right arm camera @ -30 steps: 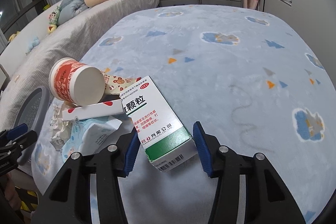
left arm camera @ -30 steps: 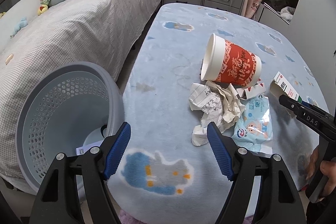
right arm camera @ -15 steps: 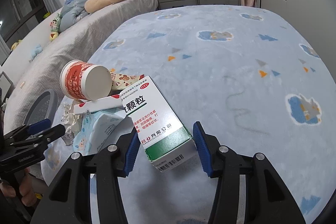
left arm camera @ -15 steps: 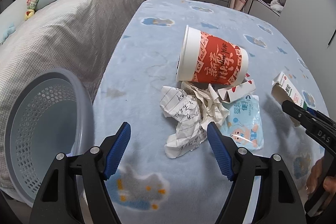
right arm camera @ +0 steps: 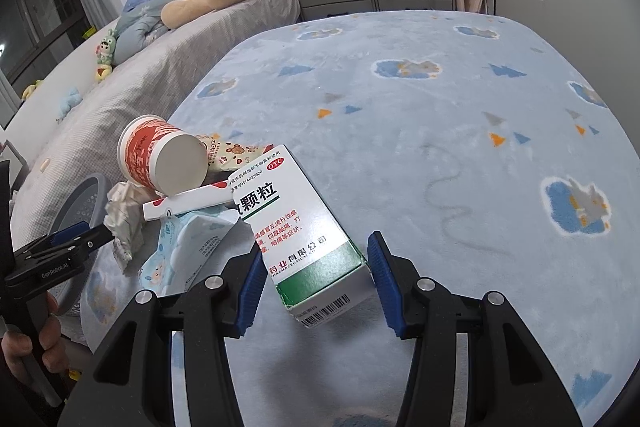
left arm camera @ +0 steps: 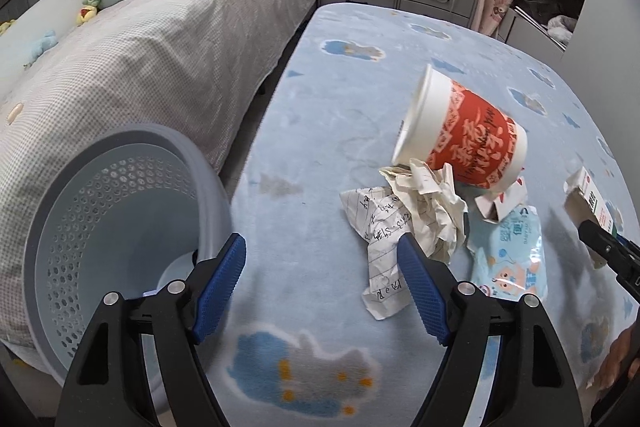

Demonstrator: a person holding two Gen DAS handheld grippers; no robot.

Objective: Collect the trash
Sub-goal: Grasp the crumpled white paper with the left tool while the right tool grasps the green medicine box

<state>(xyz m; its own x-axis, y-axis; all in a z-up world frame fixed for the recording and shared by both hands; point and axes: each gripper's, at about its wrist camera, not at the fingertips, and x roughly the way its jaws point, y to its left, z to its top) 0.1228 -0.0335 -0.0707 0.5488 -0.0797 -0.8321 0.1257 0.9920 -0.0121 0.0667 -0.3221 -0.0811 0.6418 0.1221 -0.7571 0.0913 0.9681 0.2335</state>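
The right tool (right arm camera: pixel 316 281) pinches the box (right arm camera: pixel 304 227) just above the blanketed counter (right arm camera: pixel 440 147). The left tool (left arm camera: pixel 322 283), its jaws just widened and empty, hangs beside the crumpled paper (left arm camera: pixel 404 223); cup (left arm camera: pixel 460 143) and wipes pack (left arm camera: pixel 508 251) lie beyond. Next, likely: carry the box left to the basket (left arm camera: pixel 100 227).

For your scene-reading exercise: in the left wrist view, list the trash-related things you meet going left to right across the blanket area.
Perforated grey bin → crumpled paper → red paper cup → blue wipes packet → medicine box.
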